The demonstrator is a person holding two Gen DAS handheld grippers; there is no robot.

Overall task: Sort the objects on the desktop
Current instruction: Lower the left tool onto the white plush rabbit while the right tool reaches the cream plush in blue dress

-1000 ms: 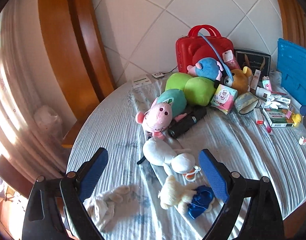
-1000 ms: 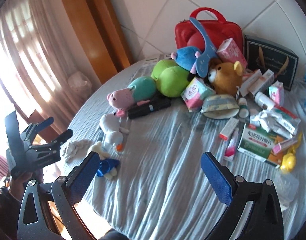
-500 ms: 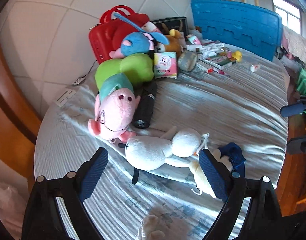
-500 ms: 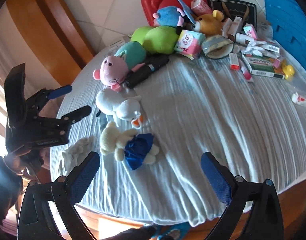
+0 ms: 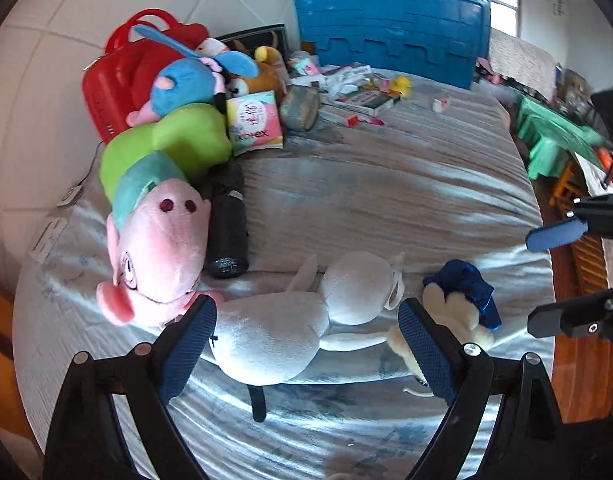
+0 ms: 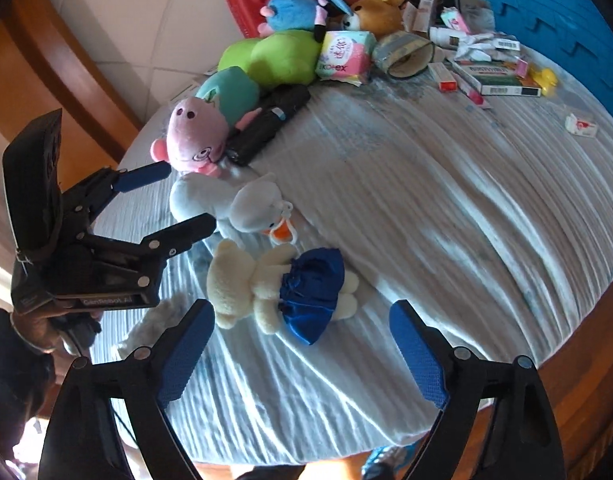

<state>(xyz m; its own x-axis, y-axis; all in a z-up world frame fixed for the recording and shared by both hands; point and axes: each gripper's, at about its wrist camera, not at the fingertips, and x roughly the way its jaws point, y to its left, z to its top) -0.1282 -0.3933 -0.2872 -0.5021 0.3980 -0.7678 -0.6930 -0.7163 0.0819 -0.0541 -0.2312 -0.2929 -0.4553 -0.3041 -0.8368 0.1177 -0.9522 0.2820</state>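
On the striped tablecloth lie a white duck plush and a cream bear in a blue dress. My left gripper is open and points down, its fingers either side of the duck's body without pressing on it. My right gripper hangs low over the bear. Its jaws are closing but stand wide, and the bear lies just beyond the pads, untouched. A pink pig plush lies beside the duck.
At the back are a red case, blue and green plushes, a brown bear, a tissue pack, a black umbrella, medicine boxes and a blue panel. A white cloth lies by the near edge.
Both grippers have come down closer to the table and rolled. The left now straddles the white duck, the right sits over the blue-dressed bear with slightly narrower jaws.
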